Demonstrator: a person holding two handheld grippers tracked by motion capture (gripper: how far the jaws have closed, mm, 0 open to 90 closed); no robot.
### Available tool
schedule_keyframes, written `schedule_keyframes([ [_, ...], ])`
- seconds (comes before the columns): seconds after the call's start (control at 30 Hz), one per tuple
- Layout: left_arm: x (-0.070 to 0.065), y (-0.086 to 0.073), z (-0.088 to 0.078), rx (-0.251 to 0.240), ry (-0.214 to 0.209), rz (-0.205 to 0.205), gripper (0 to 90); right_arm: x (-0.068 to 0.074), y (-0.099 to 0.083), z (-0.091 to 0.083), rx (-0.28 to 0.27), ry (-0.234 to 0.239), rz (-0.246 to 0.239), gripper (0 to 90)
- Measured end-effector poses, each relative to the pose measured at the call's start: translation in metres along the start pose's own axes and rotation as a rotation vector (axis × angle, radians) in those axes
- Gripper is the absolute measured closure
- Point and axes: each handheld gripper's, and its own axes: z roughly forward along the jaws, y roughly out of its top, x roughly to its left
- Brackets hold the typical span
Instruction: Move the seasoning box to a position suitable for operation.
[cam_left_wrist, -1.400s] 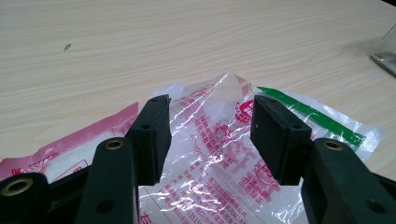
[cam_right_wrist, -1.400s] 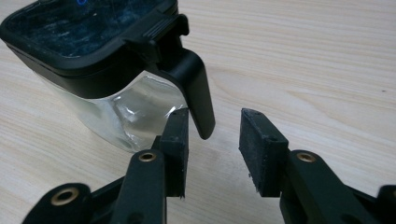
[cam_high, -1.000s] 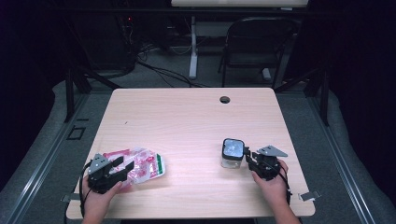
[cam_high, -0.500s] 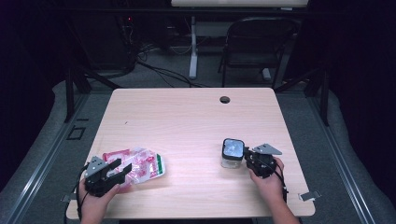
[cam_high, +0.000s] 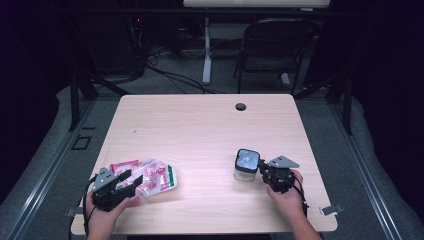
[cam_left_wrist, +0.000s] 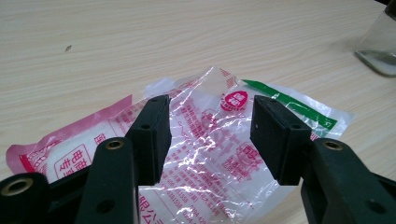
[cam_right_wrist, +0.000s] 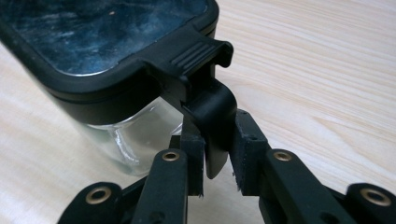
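Near the tabletop's (cam_high: 200, 120) front right corner stands a clear container (cam_high: 246, 165) with a black lid; the right gripper (cam_right_wrist: 217, 165) has just been closing its jaws, now clamped on the lid's side latch (cam_right_wrist: 205, 100), probably to flip it free. Toward the front left corner, the left gripper (cam_left_wrist: 208, 133) hovers with jaws apart over a crinkled plastic packet (cam_left_wrist: 205, 140) lying flat, likely waiting its turn.

Glass jars with black clip lid (cam_high: 247, 165): one, near right of my table (cam_high: 200, 130).
Plastic packets, red and green print (cam_high: 150, 177): one, near left.
Grippers I hold: two.
Folding chairs (cam_high: 272, 50): one, far.
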Motion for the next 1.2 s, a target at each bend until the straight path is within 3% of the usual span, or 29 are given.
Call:
schedule_keyframes([
  [0.33, -0.024, 0.007, 0.005, 0.001, -0.045, 0.064, 47.3, 0.025, 0.003, -0.004, 0.008, 0.114, -0.108, 78.3],
  [0.47, -0.036, 0.015, 0.01, 0.001, -0.07, 0.086, 47.1, 0.04, 0.004, -0.003, 0.002, 0.186, -0.133, 78.6],
  [0.63, -0.056, 0.025, 0.021, 0.01, -0.113, 0.116, 47.0, 0.054, 0.005, -0.003, 0.016, 0.225, -0.174, 76.6],
  [0.77, -0.072, 0.037, 0.032, 0.006, -0.151, 0.136, 47.0, 0.059, 0.005, -0.003, 0.031, 0.259, -0.181, 73.4],
  [0.8, -0.075, 0.04, 0.034, 0.008, -0.154, 0.134, 46.7, 0.059, 0.005, -0.003, 0.032, 0.283, -0.15, 70.5],
  [0.93, -0.085, 0.053, 0.043, 0.014, -0.178, 0.139, 45.9, 0.056, 0.007, -0.005, 0.062, 0.309, -0.112, 64.2],
  [1.2, -0.099, 0.066, 0.056, 0.014, -0.221, 0.154, 46.0, 0.052, 0.009, -0.026, 0.062, 0.336, -0.145, 54.0],
])
